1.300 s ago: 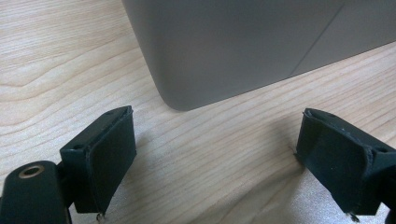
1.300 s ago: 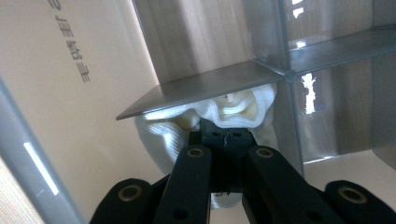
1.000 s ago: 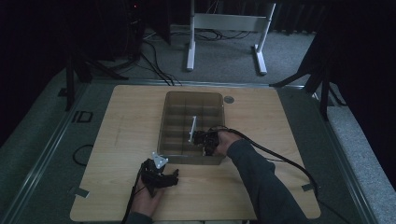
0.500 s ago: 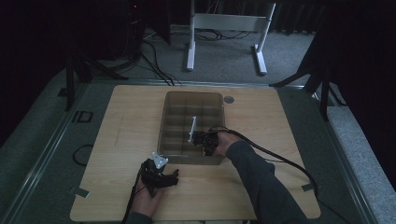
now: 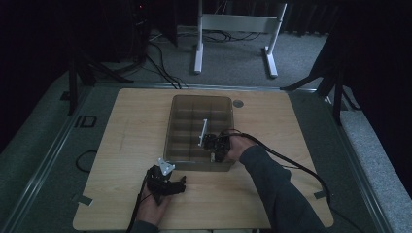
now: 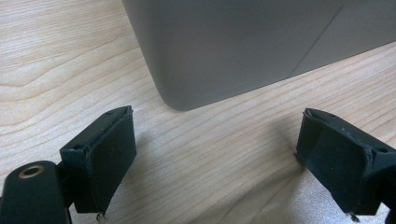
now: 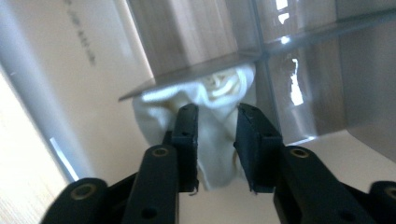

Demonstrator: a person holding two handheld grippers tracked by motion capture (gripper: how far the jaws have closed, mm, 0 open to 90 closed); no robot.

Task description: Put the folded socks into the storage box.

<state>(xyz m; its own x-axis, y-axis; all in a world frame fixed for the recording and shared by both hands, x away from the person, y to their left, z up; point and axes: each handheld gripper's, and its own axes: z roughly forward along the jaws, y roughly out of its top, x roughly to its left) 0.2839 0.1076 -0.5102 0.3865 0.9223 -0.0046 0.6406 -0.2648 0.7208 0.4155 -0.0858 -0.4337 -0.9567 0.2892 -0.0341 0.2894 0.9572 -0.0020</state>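
One compartment box (image 5: pixel 175 121), one white cloth (image 7: pixel 215 93), two grippers. Right gripper (image 7: pixel 215 123) at frame centre of the high view, jaws pinching the cloth inside a near-right compartment. Left gripper (image 6: pixel 210 154) at lower left, jaws spread, on the table (image 5: pixel 131 126) by the box's corner.

This is looking like a lab or recording studio rather than a home. A pale wooden table (image 5: pixel 136 145) is sitting on a grey carpeted floor (image 5: pixel 233 63), with dark curtains (image 5: pixel 379 58) hanging around it. Black cables (image 5: pixel 160 63) are trailing across the carpet, a white metal stand (image 5: pixel 238 24) is standing behind the table, and dark tripod legs (image 5: pixel 77 73) are flanking it.
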